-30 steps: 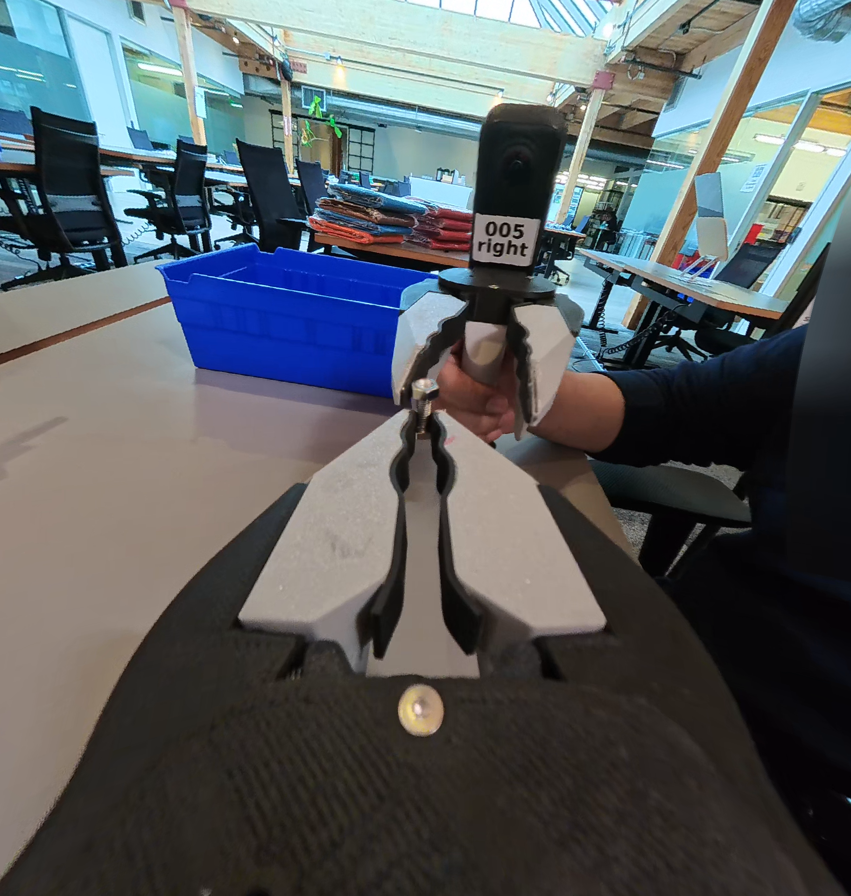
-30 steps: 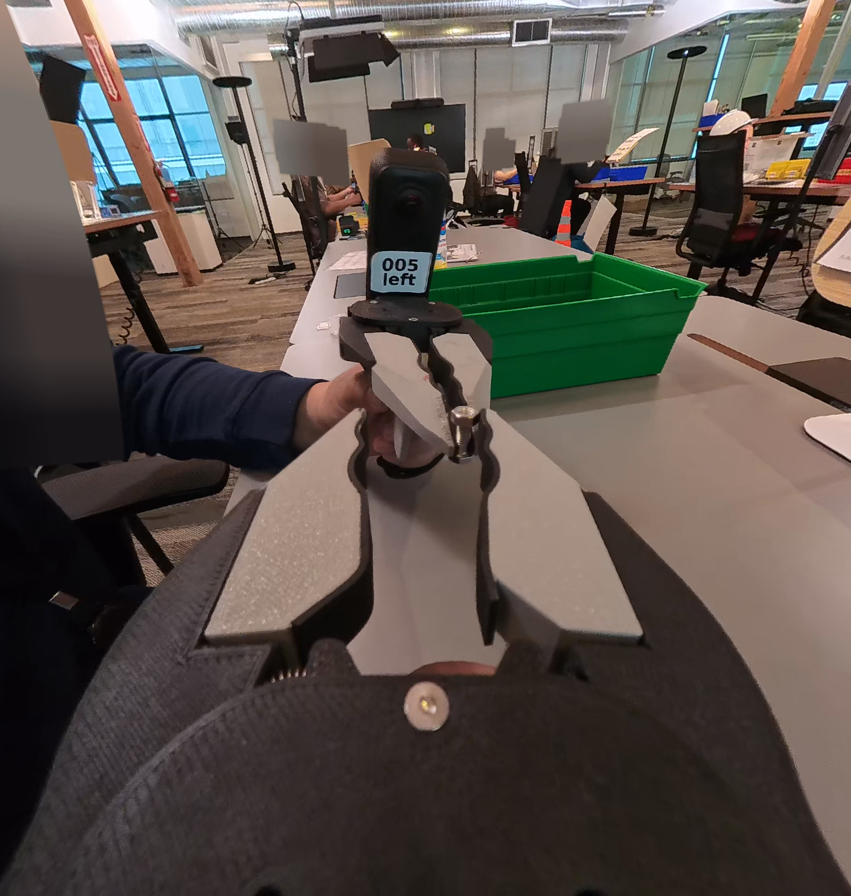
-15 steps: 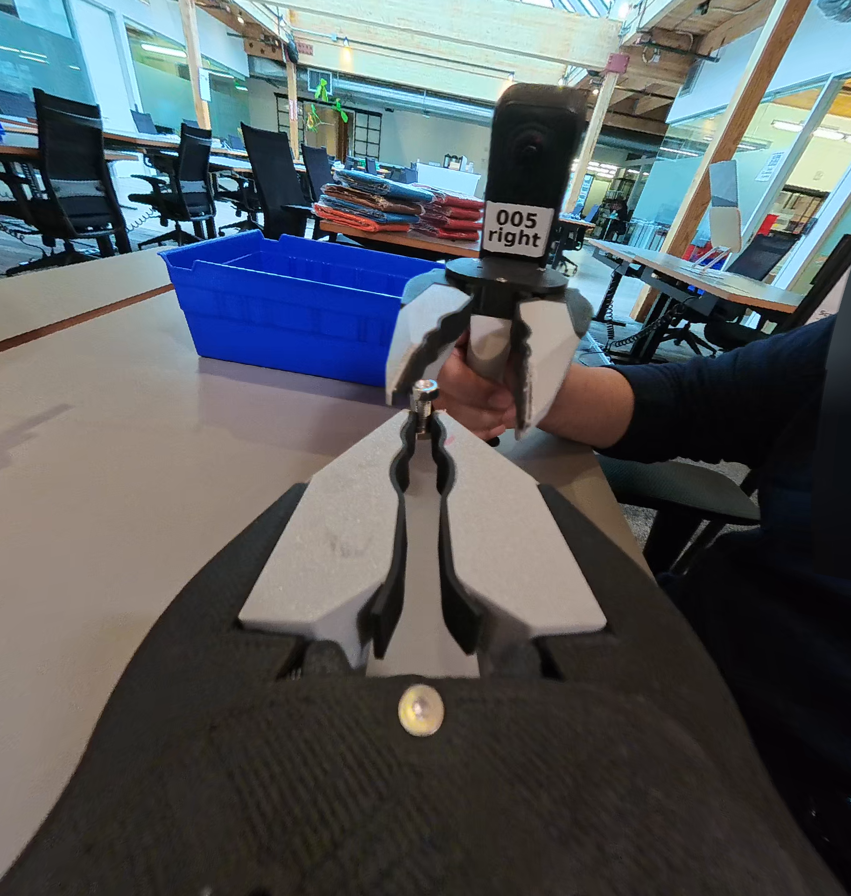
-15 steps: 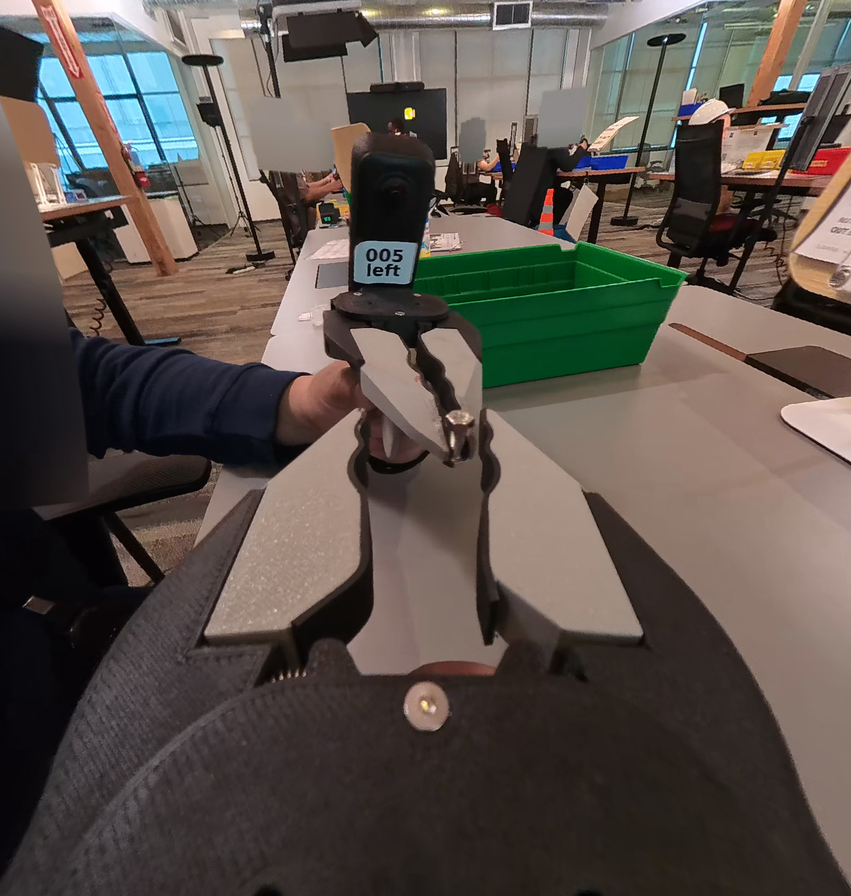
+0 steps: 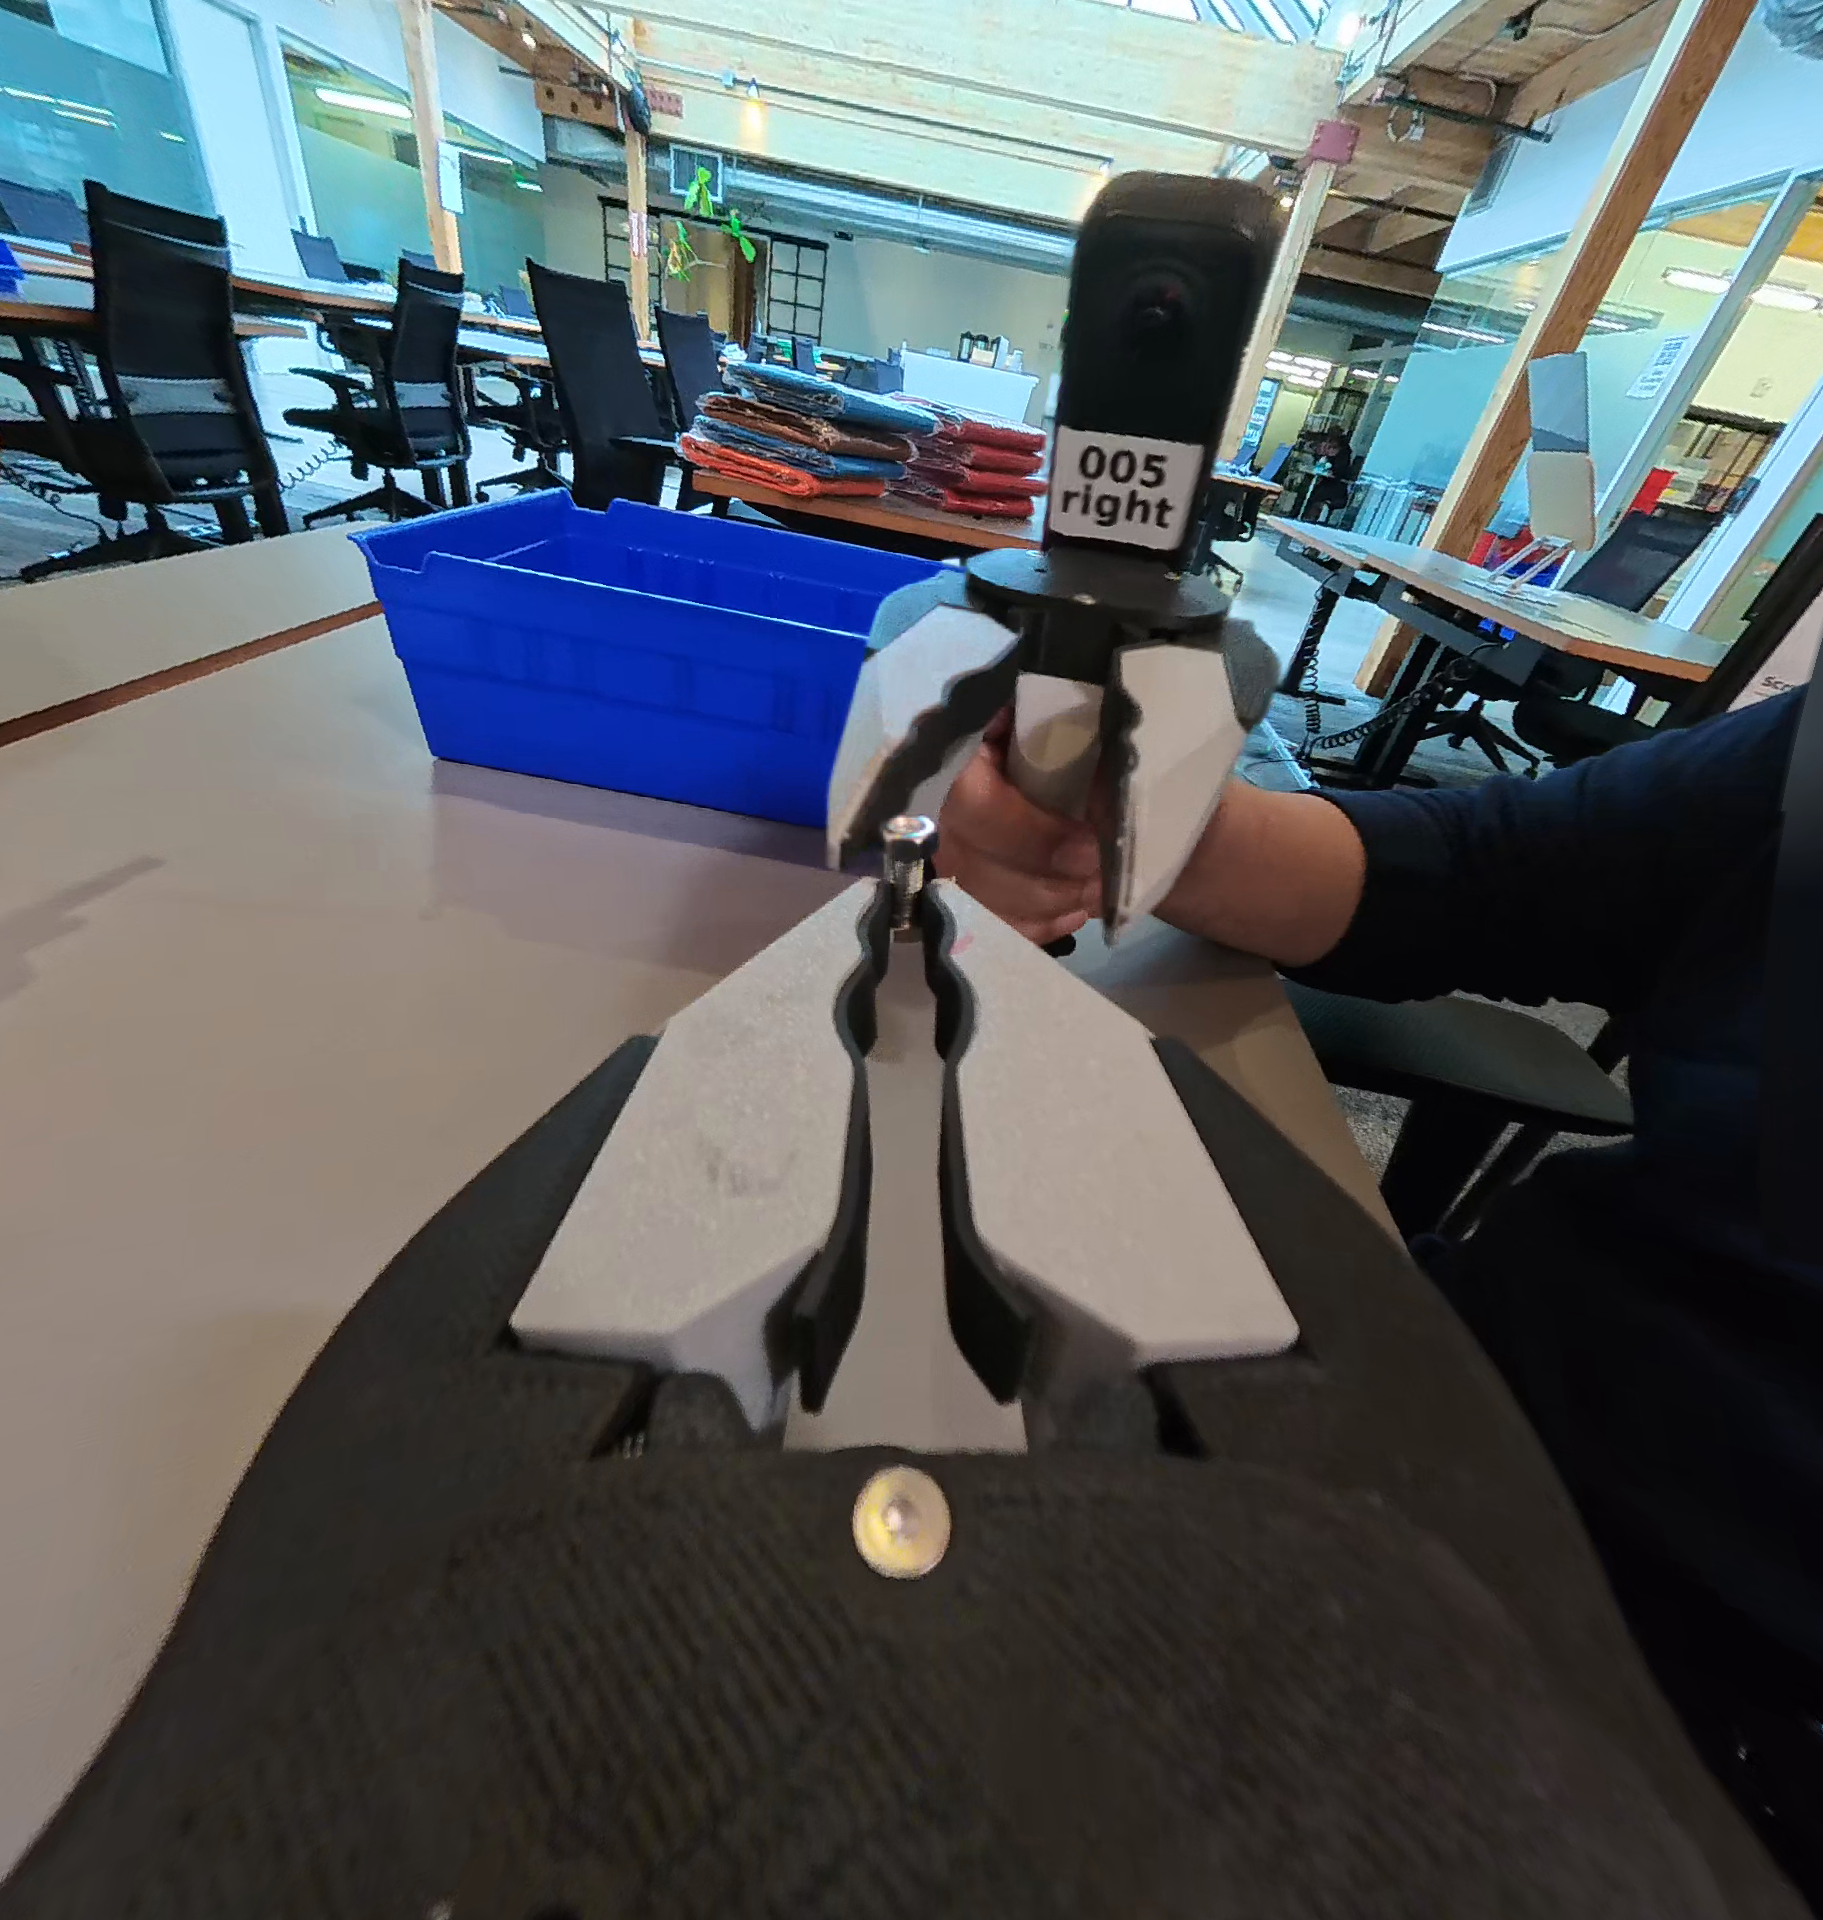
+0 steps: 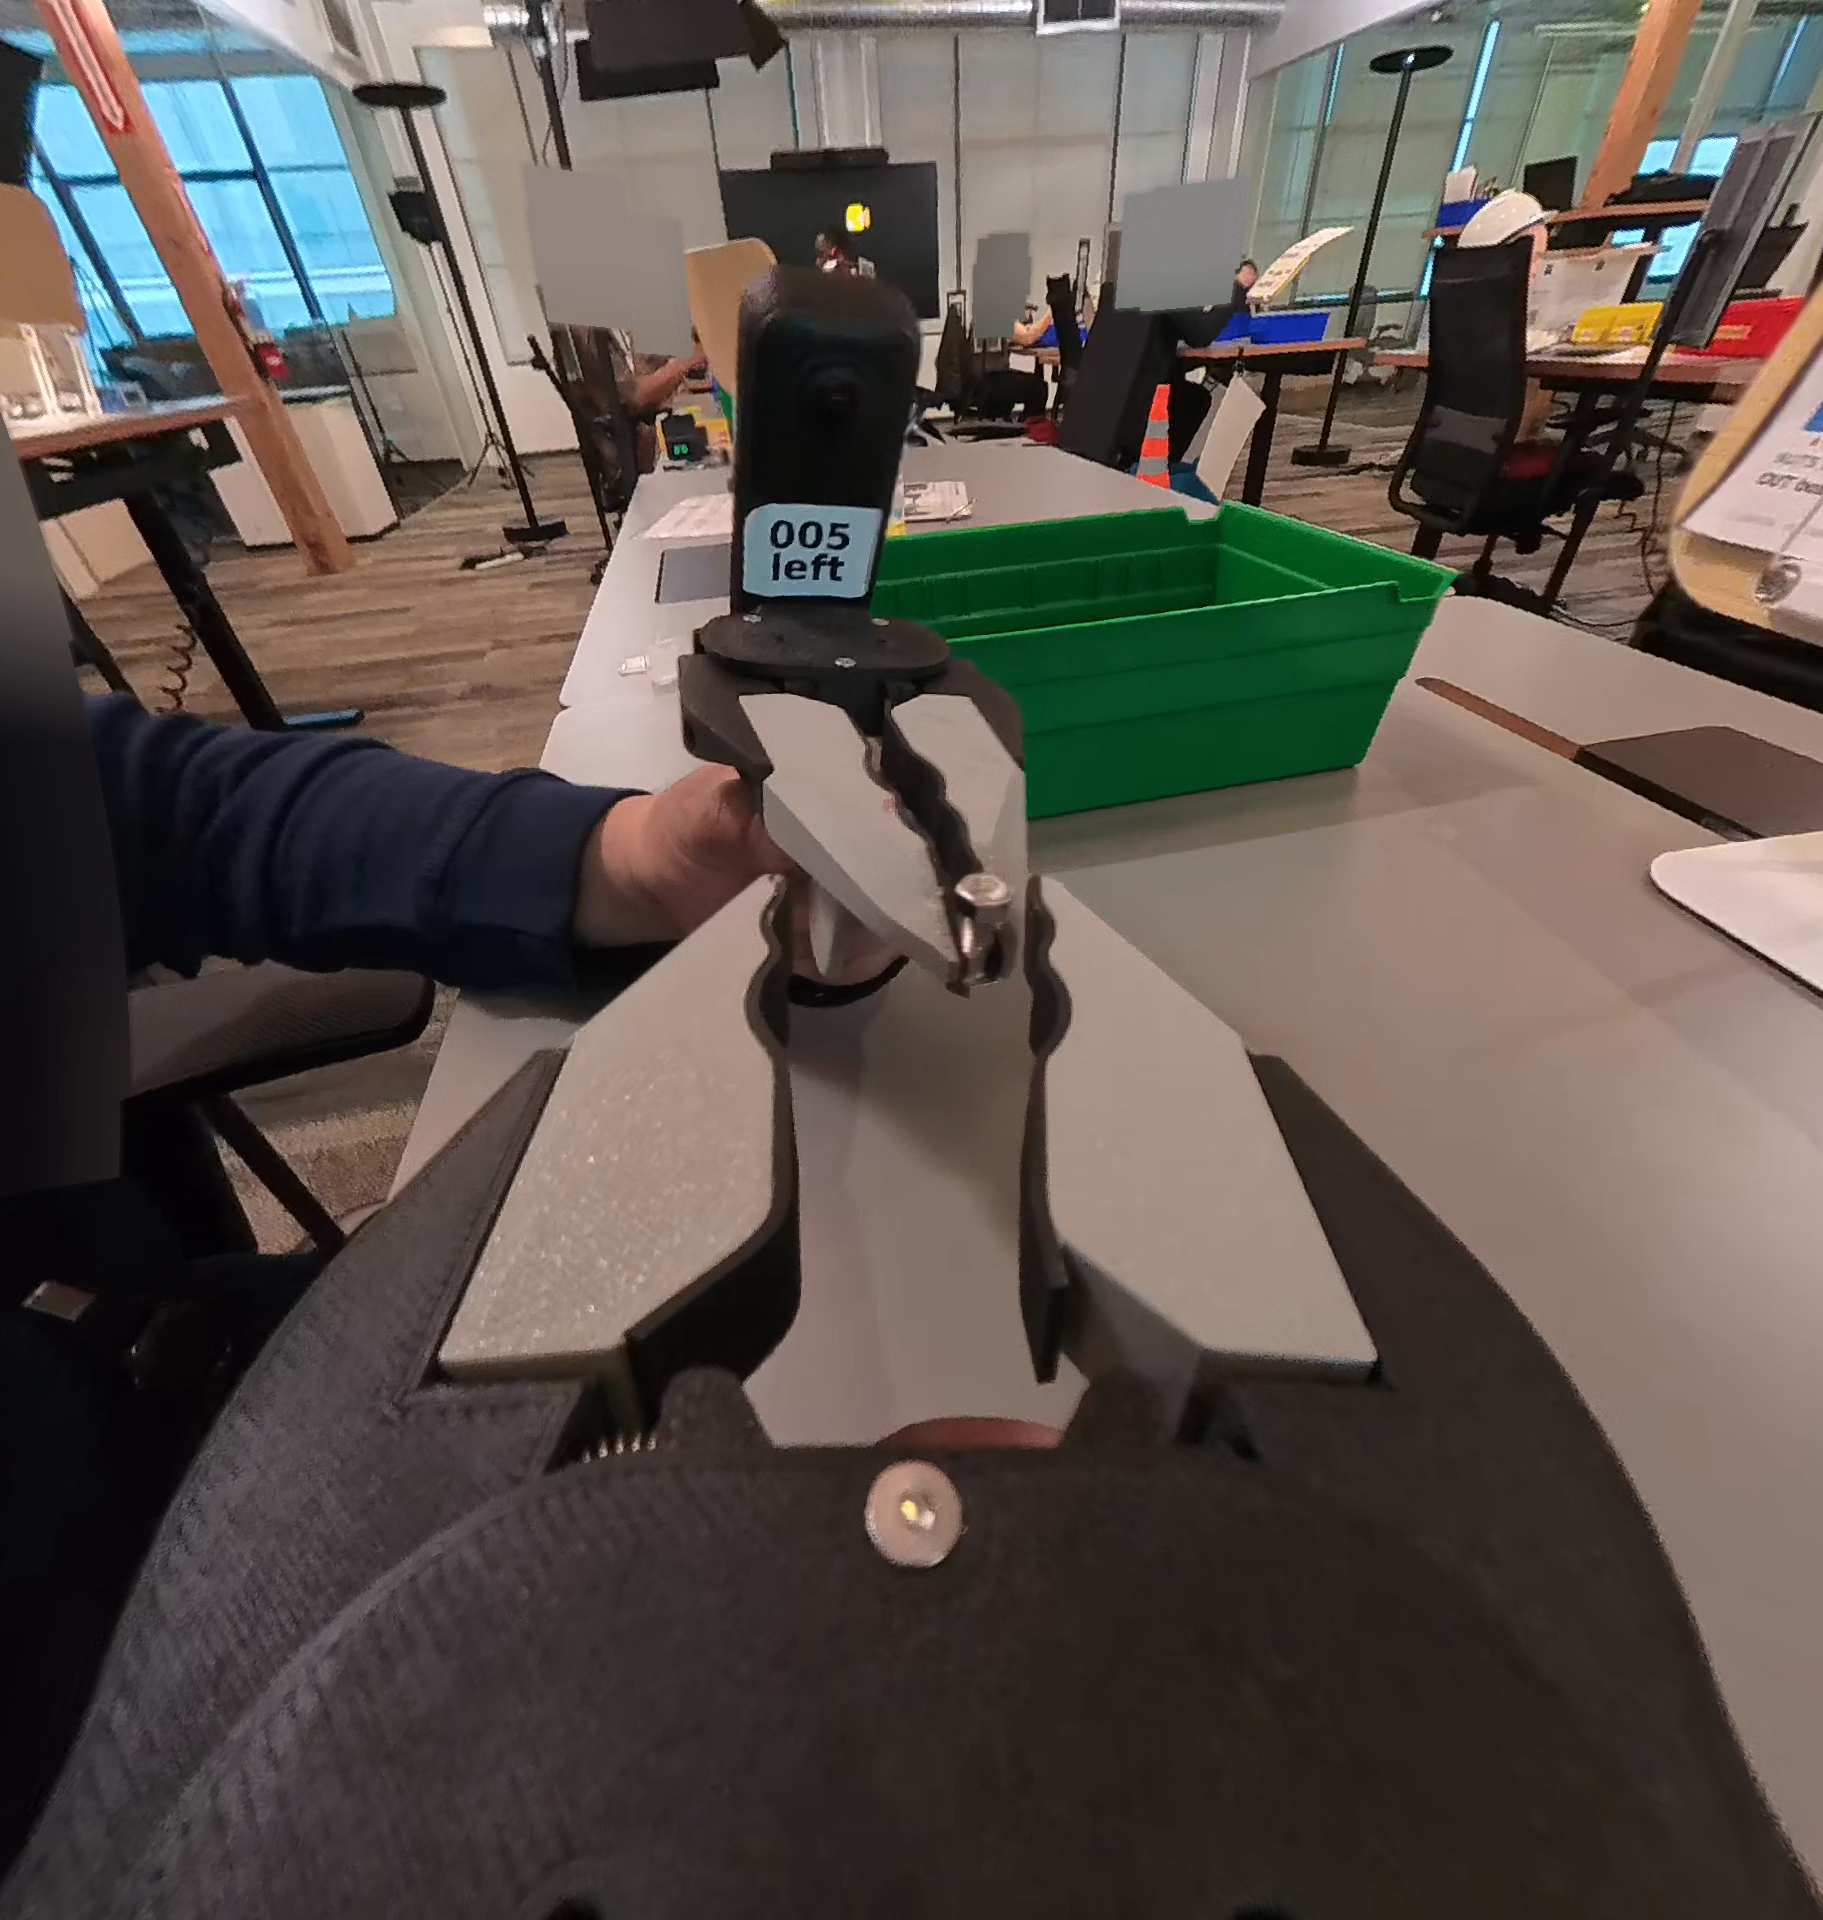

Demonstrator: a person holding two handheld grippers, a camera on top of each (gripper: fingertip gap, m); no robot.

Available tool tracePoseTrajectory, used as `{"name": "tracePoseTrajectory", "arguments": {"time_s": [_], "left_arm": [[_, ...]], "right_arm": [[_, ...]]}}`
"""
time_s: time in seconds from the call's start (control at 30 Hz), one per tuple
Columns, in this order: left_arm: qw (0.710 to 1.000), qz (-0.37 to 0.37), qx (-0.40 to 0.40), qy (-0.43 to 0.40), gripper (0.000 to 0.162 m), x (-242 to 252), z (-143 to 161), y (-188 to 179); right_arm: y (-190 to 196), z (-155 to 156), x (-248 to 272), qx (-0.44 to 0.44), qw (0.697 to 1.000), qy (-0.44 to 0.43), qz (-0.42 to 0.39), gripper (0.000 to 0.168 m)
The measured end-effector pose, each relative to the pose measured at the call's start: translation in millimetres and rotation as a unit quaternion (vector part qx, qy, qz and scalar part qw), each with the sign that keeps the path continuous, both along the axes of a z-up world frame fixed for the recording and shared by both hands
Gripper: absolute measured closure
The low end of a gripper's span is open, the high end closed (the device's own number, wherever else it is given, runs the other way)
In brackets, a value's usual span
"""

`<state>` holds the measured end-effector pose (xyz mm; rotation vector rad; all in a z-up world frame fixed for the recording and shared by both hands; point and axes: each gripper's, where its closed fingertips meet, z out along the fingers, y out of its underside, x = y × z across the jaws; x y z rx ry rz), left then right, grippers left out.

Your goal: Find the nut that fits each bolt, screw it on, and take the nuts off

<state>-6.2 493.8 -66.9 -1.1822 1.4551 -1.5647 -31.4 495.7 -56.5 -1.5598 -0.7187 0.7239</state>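
Observation:
A short silver bolt [image 5: 907,883] stands upright, pinched at its lower end by my left gripper [image 5: 905,920], which is shut on it above the grey table [image 5: 263,987]. A hex piece [image 5: 908,831] caps the bolt; I cannot tell head from nut. My right gripper [image 5: 985,883] faces the left one with its jaws open, one fingertip [image 5: 850,831] just beside the bolt's top. In the right wrist view the right gripper [image 6: 902,930] is open and empty, with the bolt [image 6: 980,925] and the left gripper [image 6: 974,961] between its fingertips, close to the right finger [image 6: 1037,935].
A blue bin [image 5: 616,665] stands on the table behind the grippers in the left wrist view. A green bin [image 6: 1198,665] stands behind them in the right wrist view, with a dark pad [image 6: 1717,779] and a white sheet [image 6: 1780,914] at the right. A person's hands hold both grippers.
Almost nothing. Both grippers hold their places around the bolt, and the views have only shifted slightly.

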Motion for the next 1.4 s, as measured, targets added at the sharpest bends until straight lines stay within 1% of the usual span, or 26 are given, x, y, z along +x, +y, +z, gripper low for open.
{"name": "tracePoseTrajectory", "arguments": {"time_s": [0.13, 0.23, 0.37, 0.47, 0.53, 0.57, 0.6, 0.7, 0.73, 0.8, 0.87, 0.9, 0.93, 0.97, 1.0, 1.07, 1.1, 1.17, 1.27, 1.33, 1.37, 1.4], "left_arm": [[1.0, 0.011, -0.003, -0.008, 0.159, -1, 3, 6], [1.0, 0.015, -0.011, -0.005, 0.159, -2, 3, 9], [1.0, 0.003, -0.005, 0.002, 0.159, 1, -1, 2], [1.0, 0.011, -0.002, 0.002, 0.159, 1, -1, 5], [1.0, 0.02, -0.009, -0.001, 0.159, 0, 1, 10], [1.0, 0.027, -0.011, -0.002, 0.159, 0, 1, 13], [1.0, 0.027, -0.013, 0.0, 0.159, -1, 1, 14], [1.0, 0.015, -0.013, 0.001, 0.159, 1, 0, 9], [1.0, 0.012, -0.011, 0.003, 0.159, 2, -1, 6], [1.0, 0.011, -0.009, 0.003, 0.159, 3, -1, 5], [1.0, 0.017, -0.014, 0.0, 0.159, 1, 0, 9], [1.0, 0.023, -0.018, -0.001, 0.159, 1, 1, 12], [0.999, 0.032, -0.022, -0.001, 0.159, 0, 1, 17], [0.999, 0.033, -0.025, 0.002, 0.159, 0, 1, 18], [0.999, 0.031, -0.026, 0.003, 0.159, -1, 1, 18], [0.999, 0.024, -0.025, 0.001, 0.159, 0, 1, 14], [1.0, 0.019, -0.022, 0.003, 0.159, 1, 0, 11], [1.0, 0.016, -0.017, 0.006, 0.159, 3, -1, 7], [0.999, 0.033, -0.02, 0.008, 0.159, 2, -2, 16], [0.998, 0.05, -0.034, 0.011, 0.159, 1, -2, 25], [0.998, 0.047, -0.04, 0.011, 0.159, 0, -2, 27], [0.998, 0.042, -0.044, 0.008, 0.159, -1, 0, 26]], "right_arm": [[-2, 2, 2, 0.012, 1.0, -0.01, -0.003, 0.125], [-2, 5, 6, 0.008, 1.0, 0.008, -0.002, 0.13], [2, 2, 3, -0.001, 1.0, 0.008, -0.008, 0.123], [-1, 1, 0, 0.011, 1.0, -0.011, -0.006, 0.122], [-2, 3, 3, 0.015, 1.0, -0.009, -0.008, 0.124], [-4, 5, 4, 0.013, 1.0, -0.001, 0.001, 0.132], [-4, 7, 5, 0.009, 1.0, 0.01, 0.004, 0.133], [5, 1, 7, -0.013, 1.0, 0.015, -0.016, 0.119], [5, -1, 5, -0.016, 1.0, 0.011, -0.013, 0.119], [1, -2, 0, -0.011, 1.0, 0.001, 0.0, 0.122], [1, -1, 3, 0.003, 1.0, -0.013, -0.011, 0.123], [1, 0, 5, 0.007, 1.0, -0.013, -0.014, 0.126], [-1, 2, 5, 0.008, 1.0, -0.007, -0.006, 0.136], [-2, 5, 6, 0.006, 1.0, 0.005, -0.002, 0.138], [0, 5, 8, -0.001, 1.0, 0.014, -0.006, 0.133], [6, 0, 9, -0.019, 1.0, 0.018, -0.016, 0.118], [6, -2, 6, -0.024, 0.999, 0.016, -0.014, 0.115], [4, -5, 1, -0.021, 1.0, 0.002, -0.006, 0.117], [3, -4, 4, -0.001, 1.0, -0.021, -0.017, 0.12], [-3, 0, 3, 0.0, 1.0, -0.006, 0.005, 0.141], [-3, 2, 4, -0.004, 1.0, 0.006, 0.004, 0.137], [1, 2, 7, -0.01, 1.0, 0.012, -0.006, 0.13]]}}
